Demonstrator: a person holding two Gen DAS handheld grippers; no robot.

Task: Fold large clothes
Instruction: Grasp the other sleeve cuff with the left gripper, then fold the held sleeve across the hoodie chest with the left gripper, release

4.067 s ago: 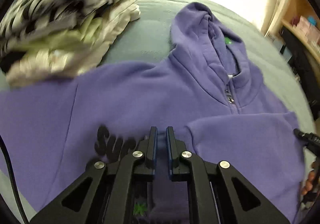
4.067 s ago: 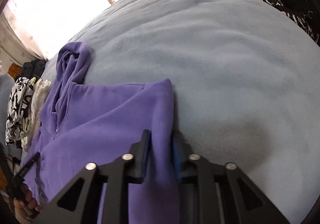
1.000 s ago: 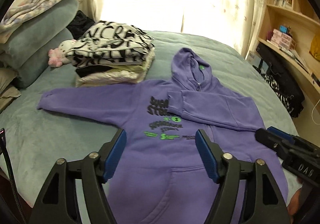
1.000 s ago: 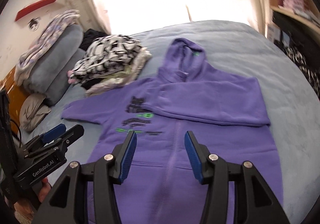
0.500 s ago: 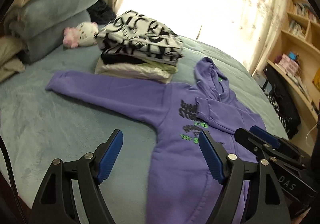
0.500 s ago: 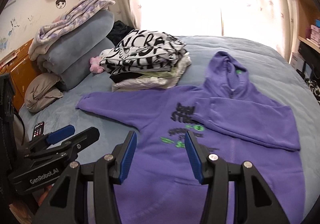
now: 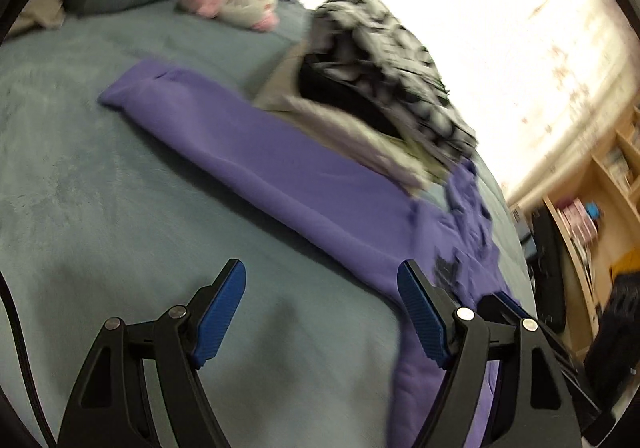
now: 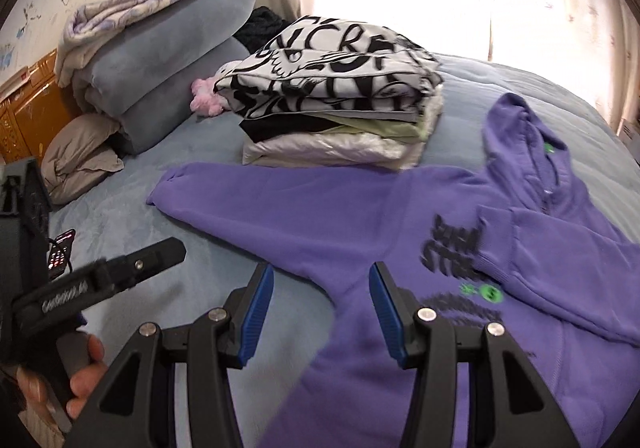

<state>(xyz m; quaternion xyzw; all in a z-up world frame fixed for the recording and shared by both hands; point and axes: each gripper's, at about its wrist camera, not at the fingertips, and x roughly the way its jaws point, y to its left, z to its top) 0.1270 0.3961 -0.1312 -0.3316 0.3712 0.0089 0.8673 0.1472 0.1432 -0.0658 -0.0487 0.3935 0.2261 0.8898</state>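
Observation:
A purple hoodie (image 8: 360, 216) lies front up on the grey-blue bed. Its right-hand sleeve (image 8: 568, 260) is folded across the chest; the other sleeve (image 7: 248, 152) lies stretched out to the left, cuff (image 8: 164, 188) near the pillows. My left gripper (image 7: 322, 308) is open and empty, above the bed just in front of the stretched sleeve. It also shows in the right wrist view (image 8: 120, 276). My right gripper (image 8: 322, 308) is open and empty, above the sleeve's underarm.
A stack of folded clothes (image 8: 336, 104), topped by a black-and-white print, sits behind the sleeve. A pink and white plush (image 7: 236, 4), grey pillows (image 8: 168, 48) and a phone (image 8: 60, 248) are at the left. Wooden shelves (image 7: 600, 200) stand at the right.
Both grippers have swung left, from over the hoodie's body toward the stretched-out sleeve, and come down closer to it. Both stay open. The hoodie has not moved.

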